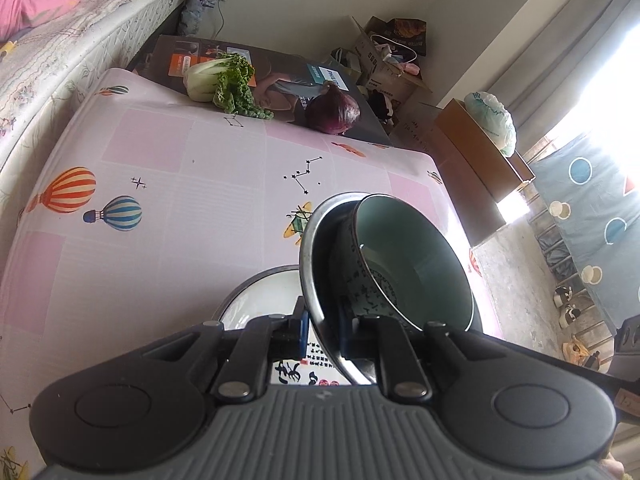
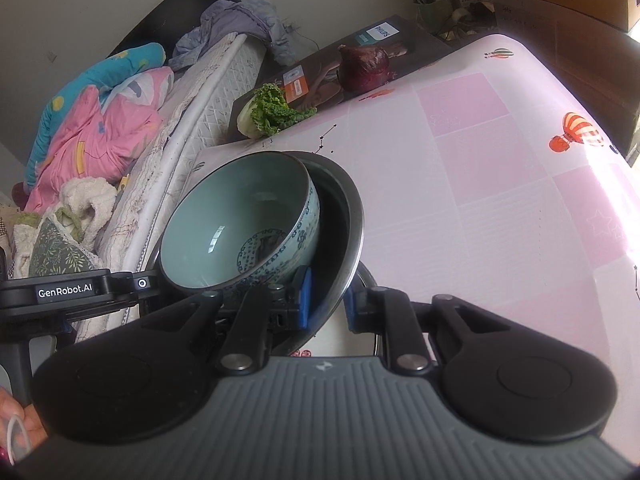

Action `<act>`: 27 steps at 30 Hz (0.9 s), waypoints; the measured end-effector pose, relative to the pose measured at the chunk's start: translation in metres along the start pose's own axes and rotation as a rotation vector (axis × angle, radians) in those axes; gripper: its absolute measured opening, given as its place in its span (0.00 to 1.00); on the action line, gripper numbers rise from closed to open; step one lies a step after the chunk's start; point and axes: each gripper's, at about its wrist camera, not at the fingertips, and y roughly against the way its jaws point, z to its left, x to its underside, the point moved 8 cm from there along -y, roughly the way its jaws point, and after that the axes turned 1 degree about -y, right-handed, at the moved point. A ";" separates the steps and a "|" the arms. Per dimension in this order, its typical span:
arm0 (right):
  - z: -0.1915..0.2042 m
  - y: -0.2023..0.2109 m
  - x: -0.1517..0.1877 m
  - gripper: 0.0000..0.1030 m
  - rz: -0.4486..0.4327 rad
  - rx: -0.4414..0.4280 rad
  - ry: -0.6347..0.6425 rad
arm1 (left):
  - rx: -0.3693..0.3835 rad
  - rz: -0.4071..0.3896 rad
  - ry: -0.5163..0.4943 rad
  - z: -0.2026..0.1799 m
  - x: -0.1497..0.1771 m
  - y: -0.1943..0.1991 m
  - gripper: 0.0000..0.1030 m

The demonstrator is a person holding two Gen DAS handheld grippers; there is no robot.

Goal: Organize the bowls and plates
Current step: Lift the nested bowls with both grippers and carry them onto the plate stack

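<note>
both tongs clamped on one metal bowl above the pink tabletop

the tabletop (image 1: 168, 152) spreads wide under both cameras, covered in a pink cloth printed with hot-air balloons and star lines. a bed (image 2: 132, 128) with a heap of bright bedding runs along one side of it. at the tabletop's far edge lies a flat printed box (image 1: 276, 76), with a leafy green vegetable (image 1: 224, 80) and a red onion (image 1: 334, 114) resting on it.

the metal bowl (image 1: 316, 264) is the biggest of the task's things. it hangs tilted above the tabletop, its rim caught from two sides. inside it, leaning against its wall, sits the ceramic bowl (image 2: 240, 216), pale green within and patterned in blue outside.

in the left wrist view, the left tongs (image 1: 324, 330) are closed on the metal bowl's rim, one blue pad outside the wall and the other inside it, right beside the ceramic bowl's base. in the right wrist view, the right tongs (image 2: 328, 300) grip the same rim on the opposite side, the thin metal edge pinched between the blue pads. the body of the left tool shows at that view's left edge.

below the held bowls a white plate (image 1: 256, 296) lies flat on the tabletop, partly hidden by the left tongs.
</note>
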 end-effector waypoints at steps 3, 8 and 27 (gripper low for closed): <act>0.001 0.002 0.018 0.16 0.015 -0.005 -0.005 | -0.008 0.009 0.009 0.006 0.015 0.005 0.14; 0.000 -0.002 0.043 0.16 0.048 -0.015 -0.018 | -0.025 0.026 0.013 0.015 0.037 0.008 0.14; -0.002 -0.032 0.057 0.16 0.098 0.002 0.018 | -0.063 0.062 0.007 0.036 0.058 -0.010 0.16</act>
